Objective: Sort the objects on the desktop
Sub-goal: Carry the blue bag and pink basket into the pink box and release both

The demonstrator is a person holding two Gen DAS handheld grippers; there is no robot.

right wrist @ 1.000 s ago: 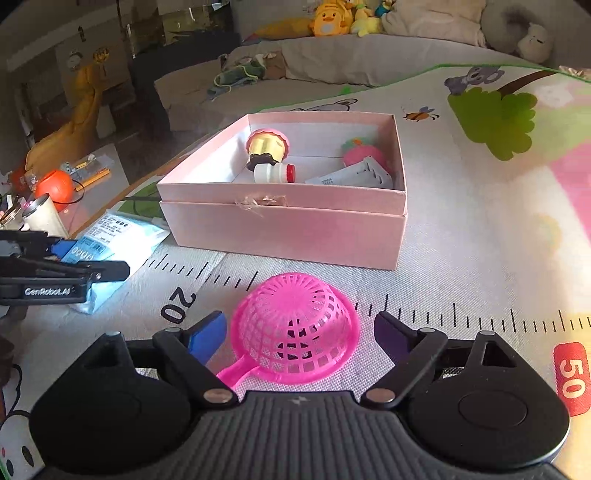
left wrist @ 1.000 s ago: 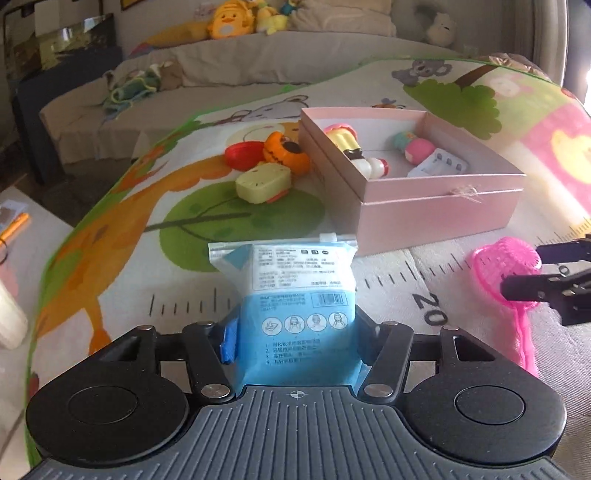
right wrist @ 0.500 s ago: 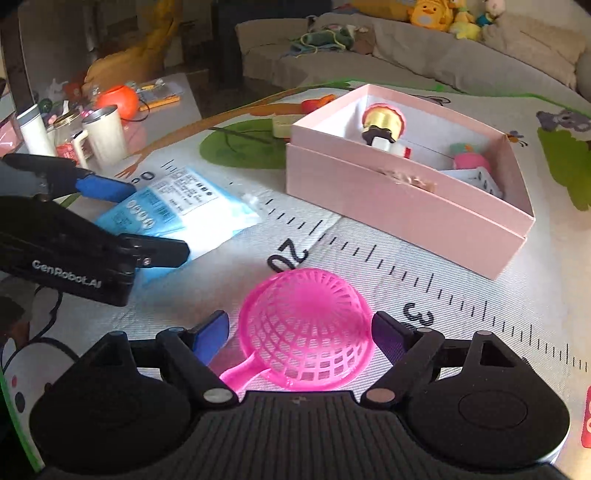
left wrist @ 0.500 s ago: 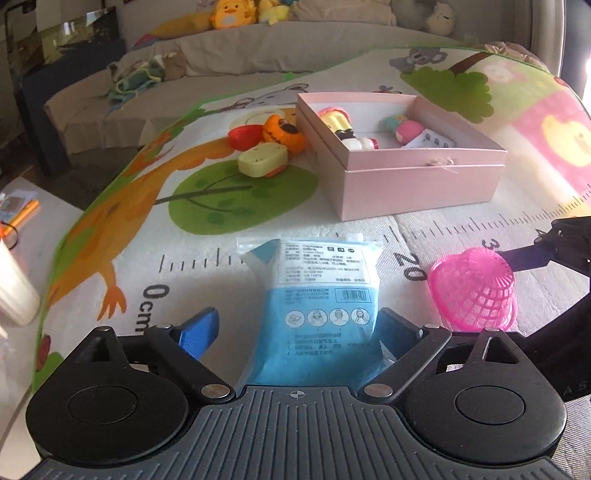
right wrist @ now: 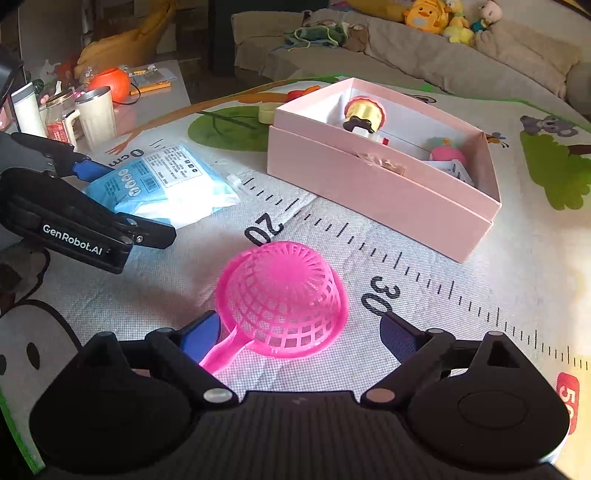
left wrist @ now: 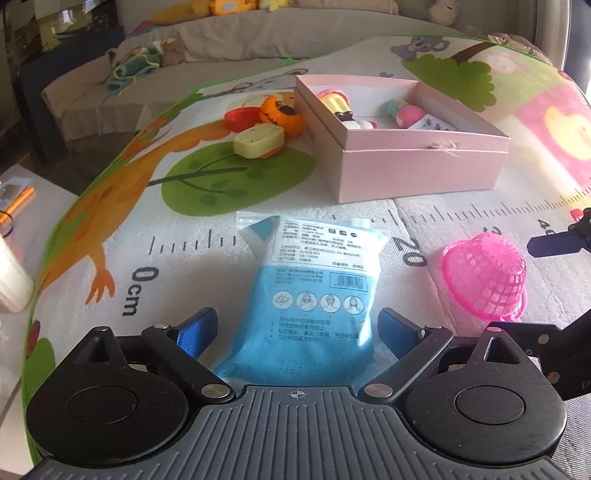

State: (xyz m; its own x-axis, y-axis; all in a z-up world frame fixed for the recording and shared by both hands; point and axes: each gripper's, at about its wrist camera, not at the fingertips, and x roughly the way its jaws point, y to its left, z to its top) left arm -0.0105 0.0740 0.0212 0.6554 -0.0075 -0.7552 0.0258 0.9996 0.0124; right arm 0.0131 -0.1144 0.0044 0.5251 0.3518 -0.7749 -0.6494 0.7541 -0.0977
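**A:** What are the grabbers doing?

**B:** The left gripper has just been opening its jaws. They stand wide now. The blue mask pack lies flat between them, and the pads do not press it. The right gripper has just opened wider too. The pink strainer sits upside down between its jaws. Its handle is right by the left blue pad, but I cannot tell if they touch.

**A:** What are they lying on?

**B:** A play mat with a ruler line, a green tree and an orange animal on it. The pack is by the start of the ruler and the strainer is further along it, near the pack.

**A:** And past them?

**B:** A pink box stands open on the mat. It has small toys in it. Just left of it sit an orange pumpkin toy, a red lid and a yellow case.

**A:** And the room?

**B:** Behind is a grey sofa with soft toys. A low table beside the mat holds cups.
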